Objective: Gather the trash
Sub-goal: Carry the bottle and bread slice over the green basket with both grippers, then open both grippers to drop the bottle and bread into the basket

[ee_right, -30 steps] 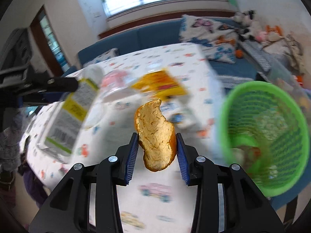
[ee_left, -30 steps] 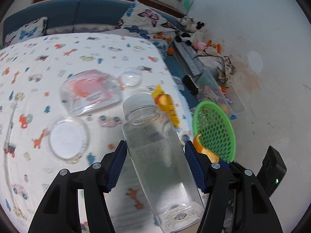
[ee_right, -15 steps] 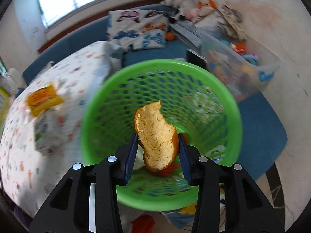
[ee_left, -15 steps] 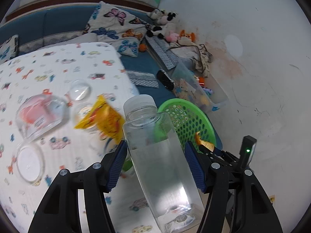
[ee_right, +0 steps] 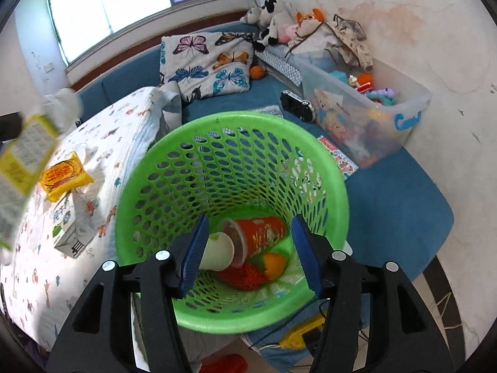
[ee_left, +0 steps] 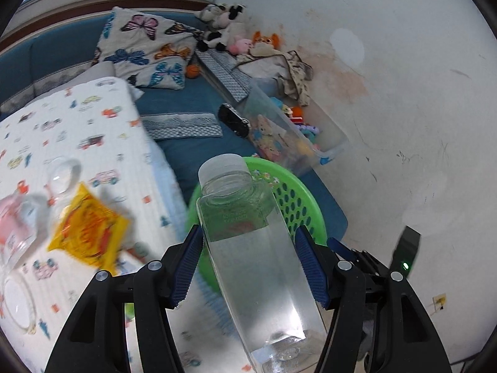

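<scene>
Our right gripper (ee_right: 250, 248) hangs over the green basket (ee_right: 146, 168), its jaws apart and just opened wider, with nothing between the blue pads (ee_right: 195, 248). Through the gap we see the basket floor: a white cup (ee_right: 217, 251), an orange tub (ee_right: 261, 231) on its side against it, and a yellow-orange lump (ee_right: 275, 262) by the tub's lower edge. We cannot tell if that lump is the bread.

Our left gripper (ee_left: 248, 264) is clenched on a clear bottle (ee_left: 248, 248), one pad on each flat side, the white cap (ee_left: 222, 168) pointing away from us. The bottle's neck lies in front of the basket's rim (ee_left: 298, 186), so it sits near the basket's near edge; whether it is above the opening we cannot tell.

Outward to the left is the bed (ee_right: 130, 115) with its printed cover. Near its right edge, just beside the basket, lie a yellow packet (ee_right: 63, 175) and a small white carton (ee_right: 70, 230), the packet resting partly on the carton. Farther in, seen from the left wrist, are a clear lid (ee_left: 62, 175) and a clear box (ee_left: 17, 230) with pink inside, both blurred.

Beyond the basket, on the blue cushion (ee_right: 394, 199), stand a toy bin (ee_right: 366, 118) against the wall, a butterfly pillow (ee_right: 206, 62) and soft toys (ee_right: 273, 18) in the far corner.
</scene>
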Tool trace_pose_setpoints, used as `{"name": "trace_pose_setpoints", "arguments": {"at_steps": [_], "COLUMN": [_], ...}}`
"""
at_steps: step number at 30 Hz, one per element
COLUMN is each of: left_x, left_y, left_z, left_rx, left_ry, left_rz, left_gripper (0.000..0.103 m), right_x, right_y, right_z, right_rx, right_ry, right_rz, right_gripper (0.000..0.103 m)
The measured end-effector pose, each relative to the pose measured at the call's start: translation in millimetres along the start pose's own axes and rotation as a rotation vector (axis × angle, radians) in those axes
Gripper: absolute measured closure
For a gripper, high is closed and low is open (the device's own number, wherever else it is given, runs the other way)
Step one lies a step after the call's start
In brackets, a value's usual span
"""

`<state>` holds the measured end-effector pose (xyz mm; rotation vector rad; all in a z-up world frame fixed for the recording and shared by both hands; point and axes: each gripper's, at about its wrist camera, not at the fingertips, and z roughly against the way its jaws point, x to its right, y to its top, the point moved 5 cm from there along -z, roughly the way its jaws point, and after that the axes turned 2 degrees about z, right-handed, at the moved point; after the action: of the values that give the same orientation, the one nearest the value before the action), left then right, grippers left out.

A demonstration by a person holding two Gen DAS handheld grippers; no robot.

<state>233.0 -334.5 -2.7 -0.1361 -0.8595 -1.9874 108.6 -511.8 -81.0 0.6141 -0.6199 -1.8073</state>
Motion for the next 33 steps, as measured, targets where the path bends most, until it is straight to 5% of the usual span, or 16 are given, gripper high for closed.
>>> {"name": "trace_pose_setpoints", "arguments": {"at_steps": [23, 33], "left_x": [87.1, 87.9], "left_y": [-5.3, -12.1], "left_z": [-121.6, -122.7], "left_rx": [-0.138, -0.115], "left_ry": [-0.045, -0.098], "left_rz": [-0.143, -0.166], "left_gripper": [0.043, 0.04], "right_x": [47.1, 44.7], "right_y": [-23.6, -31.4], "right_z": [53.4, 55.3], "right_rx": [0.078, 0.076], "right_ry": [-0.045, -0.034], "right_rz": [-0.098, -0.107], "right_gripper": [0.036, 0.036]}}
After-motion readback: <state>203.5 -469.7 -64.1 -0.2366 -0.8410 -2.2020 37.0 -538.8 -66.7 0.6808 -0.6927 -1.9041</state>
